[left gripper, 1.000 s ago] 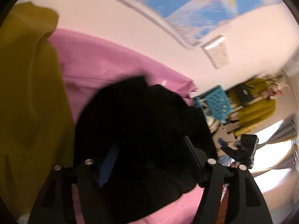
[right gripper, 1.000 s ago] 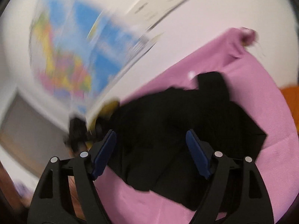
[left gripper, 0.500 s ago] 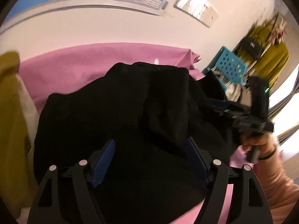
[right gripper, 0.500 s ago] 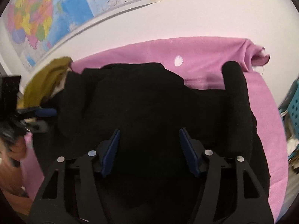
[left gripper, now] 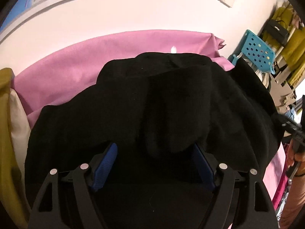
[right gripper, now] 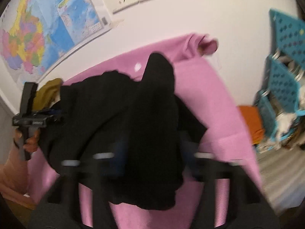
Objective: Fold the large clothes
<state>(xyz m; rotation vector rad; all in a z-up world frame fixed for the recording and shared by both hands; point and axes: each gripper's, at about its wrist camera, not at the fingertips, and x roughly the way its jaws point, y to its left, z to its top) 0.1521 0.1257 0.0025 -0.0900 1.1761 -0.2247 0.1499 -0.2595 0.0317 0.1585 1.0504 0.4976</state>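
Left wrist view: the black garment [left gripper: 171,103] is seen heaped on the pink cloth [left gripper: 85,66] that covers the table, filling the middle of the frame. The left tool [left gripper: 154,164] is held over it with its jaws wide apart, the blue pads [left gripper: 104,166] clear of the fabric beyond them. The cloth is judged soft, limp and fairly thick, likely to sag and bunch, so it is best taken at a hem or corner, not in a heaped fold. At 3 o'clock a hand [left gripper: 297,156] and part of the other tool are glimpsed.

Right wrist view: the right tool [right gripper: 152,158] is blurred; its jaws are closing and a hanging fold of the black garment [right gripper: 152,133] is seen between them, though pad contact cannot be told. Only here are shown the garment's drooping lower edge at 6 o'clock, the wall map [right gripper: 38,28] at 10 o'clock and the left tool [right gripper: 30,118] at 9 o'clock.
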